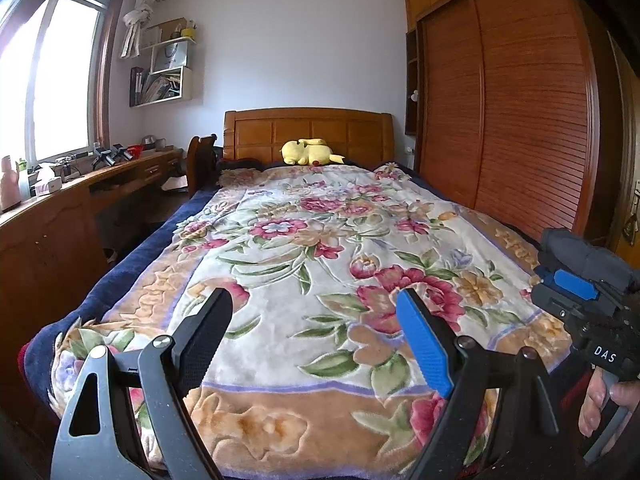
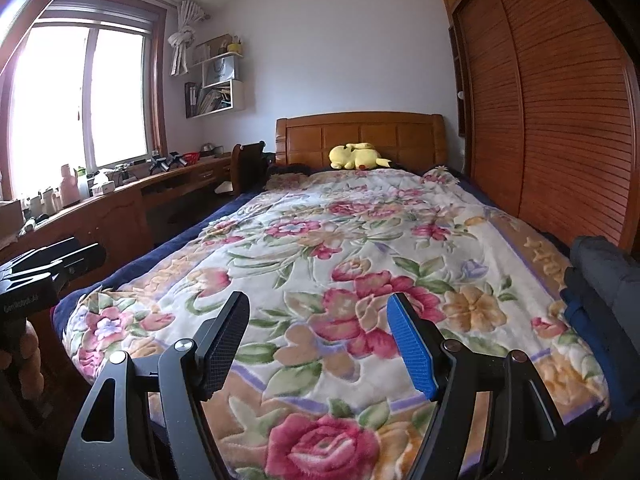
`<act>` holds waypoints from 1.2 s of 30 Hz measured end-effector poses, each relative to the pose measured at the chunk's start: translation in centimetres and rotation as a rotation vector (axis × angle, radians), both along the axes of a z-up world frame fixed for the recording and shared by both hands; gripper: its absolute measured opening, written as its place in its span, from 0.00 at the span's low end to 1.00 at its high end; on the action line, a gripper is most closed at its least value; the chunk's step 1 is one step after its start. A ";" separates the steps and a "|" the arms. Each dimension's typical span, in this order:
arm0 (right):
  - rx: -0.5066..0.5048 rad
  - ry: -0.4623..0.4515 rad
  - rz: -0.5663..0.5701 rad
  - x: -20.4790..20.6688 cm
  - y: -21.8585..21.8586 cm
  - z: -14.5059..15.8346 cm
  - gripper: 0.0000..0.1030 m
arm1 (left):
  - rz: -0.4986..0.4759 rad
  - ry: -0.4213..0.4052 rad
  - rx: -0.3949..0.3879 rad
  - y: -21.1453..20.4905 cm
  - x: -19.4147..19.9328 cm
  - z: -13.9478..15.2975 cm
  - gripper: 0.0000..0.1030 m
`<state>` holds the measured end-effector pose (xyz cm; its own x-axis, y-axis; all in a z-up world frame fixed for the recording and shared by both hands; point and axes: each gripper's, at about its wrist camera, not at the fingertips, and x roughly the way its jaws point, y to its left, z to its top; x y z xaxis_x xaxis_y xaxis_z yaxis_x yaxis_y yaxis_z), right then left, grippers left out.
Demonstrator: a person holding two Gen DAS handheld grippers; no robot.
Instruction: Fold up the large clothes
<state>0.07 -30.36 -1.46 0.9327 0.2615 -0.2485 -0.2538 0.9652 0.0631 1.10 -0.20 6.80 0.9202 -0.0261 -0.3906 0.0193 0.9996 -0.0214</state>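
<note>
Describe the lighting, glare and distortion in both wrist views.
Left wrist view: the window is blown out white, the wardrobe bows with fisheye curvature, and the open left claw is sharp. Right wrist view: the same window glares, the floral blanket is evenly lit by daylight, and the corners vignette dark around the open right claw.

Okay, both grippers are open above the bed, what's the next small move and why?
Probably swing the right gripper toward the dark clothes pile at the bed's right edge. Both it and the left gripper are open and hold nothing, and the floral blanket has no garment spread on it.
</note>
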 end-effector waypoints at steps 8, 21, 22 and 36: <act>0.003 -0.003 0.001 -0.1 -0.4 0.3 0.71 | -0.003 0.005 0.001 -0.4 -0.2 -0.1 0.82; 0.011 -0.008 -0.002 0.1 -0.9 0.2 0.71 | 0.000 0.003 0.007 -0.8 -0.1 -0.1 0.82; 0.012 -0.007 -0.002 0.1 -1.0 0.2 0.71 | 0.001 0.003 0.006 -0.8 -0.1 -0.1 0.82; 0.013 -0.006 -0.003 0.2 -1.1 0.2 0.71 | 0.000 -0.003 0.010 -1.1 -0.1 -0.2 0.82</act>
<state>0.30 -31.51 -1.25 0.9349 0.2618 -0.2395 -0.2513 0.9651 0.0740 0.96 -1.33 6.65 0.9214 -0.0219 -0.3879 0.0189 0.9998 -0.0115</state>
